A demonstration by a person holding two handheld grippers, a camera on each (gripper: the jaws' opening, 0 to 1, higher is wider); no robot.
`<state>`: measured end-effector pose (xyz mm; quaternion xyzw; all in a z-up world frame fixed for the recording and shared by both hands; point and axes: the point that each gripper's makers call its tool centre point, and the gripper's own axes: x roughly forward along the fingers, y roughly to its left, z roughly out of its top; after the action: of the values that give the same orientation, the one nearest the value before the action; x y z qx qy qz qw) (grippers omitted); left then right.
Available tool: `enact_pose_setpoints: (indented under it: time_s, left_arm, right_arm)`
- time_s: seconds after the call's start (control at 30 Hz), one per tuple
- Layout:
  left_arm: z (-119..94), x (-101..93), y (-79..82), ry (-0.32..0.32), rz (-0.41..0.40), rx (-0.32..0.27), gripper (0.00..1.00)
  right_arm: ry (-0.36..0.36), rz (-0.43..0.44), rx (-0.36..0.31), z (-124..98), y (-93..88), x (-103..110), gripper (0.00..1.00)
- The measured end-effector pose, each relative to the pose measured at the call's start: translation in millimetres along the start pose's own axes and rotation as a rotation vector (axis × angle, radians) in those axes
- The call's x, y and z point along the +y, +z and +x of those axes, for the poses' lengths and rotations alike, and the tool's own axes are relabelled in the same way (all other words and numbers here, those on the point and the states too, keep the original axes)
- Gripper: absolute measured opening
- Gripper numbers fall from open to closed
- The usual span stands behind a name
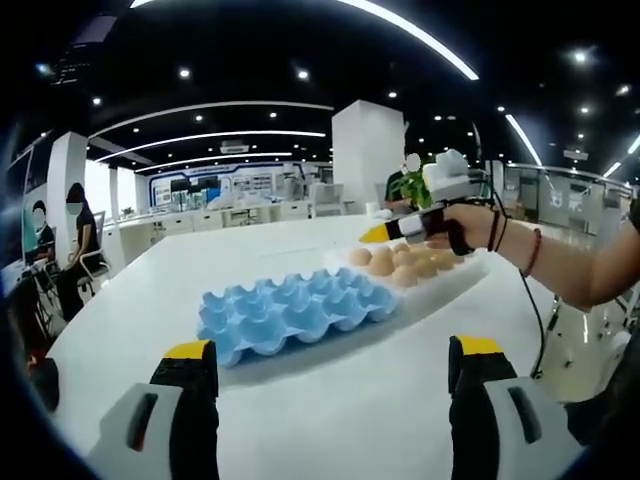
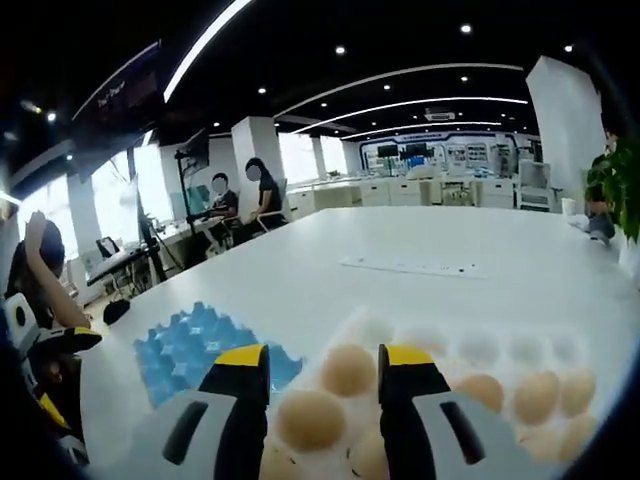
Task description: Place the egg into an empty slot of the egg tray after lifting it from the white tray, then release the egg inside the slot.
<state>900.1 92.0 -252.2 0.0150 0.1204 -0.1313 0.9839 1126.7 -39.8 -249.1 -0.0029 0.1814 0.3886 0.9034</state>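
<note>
In the left gripper view a blue egg tray (image 1: 290, 310) with empty slots lies on the white table (image 1: 350, 420). Behind it to the right a white tray (image 1: 455, 280) holds several brown eggs (image 1: 405, 262). A hand holds my right gripper (image 1: 380, 233) just above those eggs. My left gripper (image 1: 333, 350) is open in front of the blue tray, nothing between its jaws. In the right gripper view my right gripper (image 2: 325, 358) is open over the white tray (image 2: 500, 350). One egg (image 2: 310, 418) lies between its jaws, apart from them. The blue egg tray (image 2: 185, 345) is to the left.
More eggs (image 2: 540, 395) fill the white tray's near right part; its far slots are bare. A flat white sheet (image 2: 415, 266) lies farther along the table. People sit at desks (image 2: 255, 200) beyond the table's left edge. A green plant (image 1: 415, 185) stands behind the trays.
</note>
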Motion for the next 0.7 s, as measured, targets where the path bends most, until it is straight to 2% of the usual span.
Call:
enact_pose_setpoints:
  time_s: [0.2, 0.43, 0.6, 0.7]
  left_arm:
    - [-0.7, 0.4, -0.1, -0.001, 0.003, -0.001, 0.98]
    - [-0.7, -4.9, 5.7, -0.022, 0.010, -0.034, 0.98]
    - [-0.1, -5.4, 5.6, -0.023, 0.020, -0.030, 0.98]
    - [-0.7, -5.2, 6.4, -0.023, 0.019, -0.035, 0.98]
  right_arm:
    - [-0.029, -0.009, 0.041, 9.8, -9.4, -3.2, 0.42]
    - [-0.078, 0.008, 0.056, 18.0, -7.4, -5.2, 0.37]
    - [-0.144, -0.042, 0.102, 20.5, -11.6, -8.0, 0.35]
    - [-0.193, -0.037, 0.117, 20.6, -13.1, -11.3, 0.32]
